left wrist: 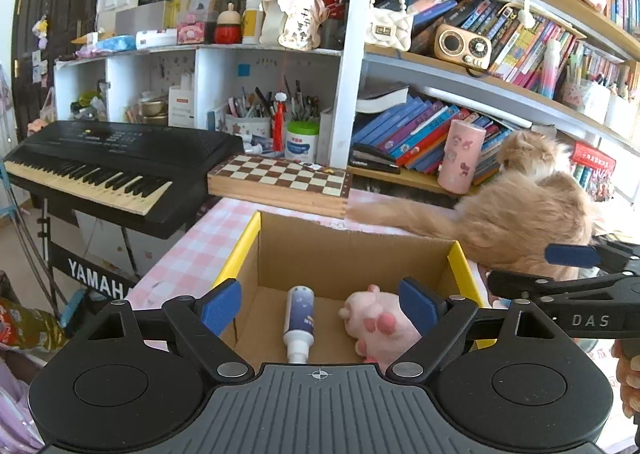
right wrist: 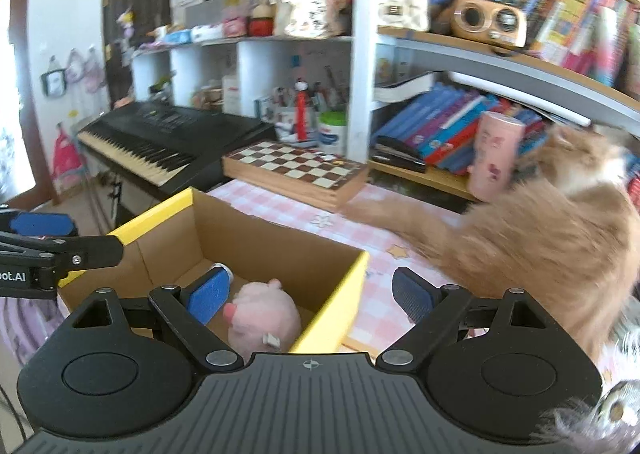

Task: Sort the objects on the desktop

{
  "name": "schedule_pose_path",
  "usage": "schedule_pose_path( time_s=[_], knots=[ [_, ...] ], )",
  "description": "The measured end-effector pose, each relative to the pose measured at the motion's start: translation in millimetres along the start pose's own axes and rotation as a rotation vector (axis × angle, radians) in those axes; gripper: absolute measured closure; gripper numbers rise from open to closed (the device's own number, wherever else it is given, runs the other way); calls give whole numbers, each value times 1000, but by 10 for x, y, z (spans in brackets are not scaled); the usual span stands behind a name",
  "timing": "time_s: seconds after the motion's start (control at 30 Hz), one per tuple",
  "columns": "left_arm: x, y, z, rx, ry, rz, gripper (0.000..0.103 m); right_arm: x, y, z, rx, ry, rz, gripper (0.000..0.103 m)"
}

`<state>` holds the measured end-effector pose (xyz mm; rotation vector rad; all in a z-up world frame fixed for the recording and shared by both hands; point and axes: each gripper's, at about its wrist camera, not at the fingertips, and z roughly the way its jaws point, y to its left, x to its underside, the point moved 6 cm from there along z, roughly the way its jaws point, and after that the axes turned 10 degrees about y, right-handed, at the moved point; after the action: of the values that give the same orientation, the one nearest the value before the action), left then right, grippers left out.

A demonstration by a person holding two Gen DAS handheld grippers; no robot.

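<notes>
An open cardboard box (left wrist: 240, 246) with yellow flap edges stands on the pink checked tablecloth. On its floor lie a small white and blue bottle (left wrist: 298, 320) and a pink plush toy (left wrist: 378, 320). My left gripper (left wrist: 320, 306) hovers open above the box with nothing between its blue pads. In the right wrist view my right gripper (right wrist: 311, 294) is open and empty too, astride the box's right wall (right wrist: 332, 306), with the plush toy (right wrist: 260, 318) below its left pad. Each gripper shows in the other's view: right gripper (left wrist: 532, 268), left gripper (right wrist: 76, 238).
A fluffy orange cat (left wrist: 516, 209) lies on the table right of the box, one paw stretched toward a wooden chessboard (left wrist: 280, 177). A pink tumbler (left wrist: 460, 155) stands at the bookshelf. A black keyboard (left wrist: 112, 165) sits to the left, past the table edge.
</notes>
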<state>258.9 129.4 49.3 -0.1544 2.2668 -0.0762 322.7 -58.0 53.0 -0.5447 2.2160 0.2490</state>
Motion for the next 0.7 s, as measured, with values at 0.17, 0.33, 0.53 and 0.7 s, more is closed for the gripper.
schedule_pose_path(
  time_s=[0.17,0.33,0.53,0.7],
  knots=[
    [148,0,-122,-10,-4,29,14,202,-18,-175,41,-9,61,12],
    [350,23,-262,-8,10,35,14,437,57,-320,74,0,87,12],
    [615,51,-430,-4,34,33,14,686,214,-525,101,-3,121,12],
    [836,82,-564,-4,54,27,14,918,383,-684,128,-2,134,12]
  ],
)
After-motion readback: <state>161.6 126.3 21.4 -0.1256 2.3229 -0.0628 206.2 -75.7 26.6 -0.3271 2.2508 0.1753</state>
